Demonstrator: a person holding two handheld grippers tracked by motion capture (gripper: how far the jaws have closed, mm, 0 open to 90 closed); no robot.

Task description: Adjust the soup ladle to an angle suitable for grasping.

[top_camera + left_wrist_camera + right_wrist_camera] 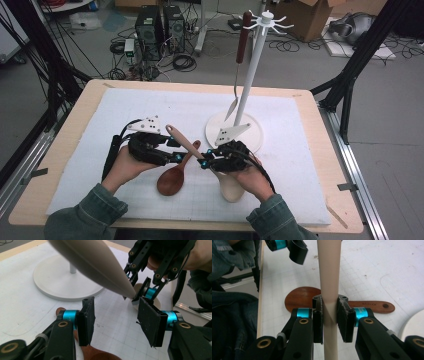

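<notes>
A pale wooden spoon is lifted off the white mat, its handle slanting up to the left. My right gripper is shut on that handle, the pads pressing both sides. My left gripper is open beside the handle's free end. Its pads have nothing between them, and the pale handle crosses just beyond and above them. A dark brown wooden spoon lies flat on the mat under both grippers.
A white utensil stand with a round base and a tall pole stands behind the grippers. A dark-handled utensil hangs from its hooks. The white mat covers most of the wooden table.
</notes>
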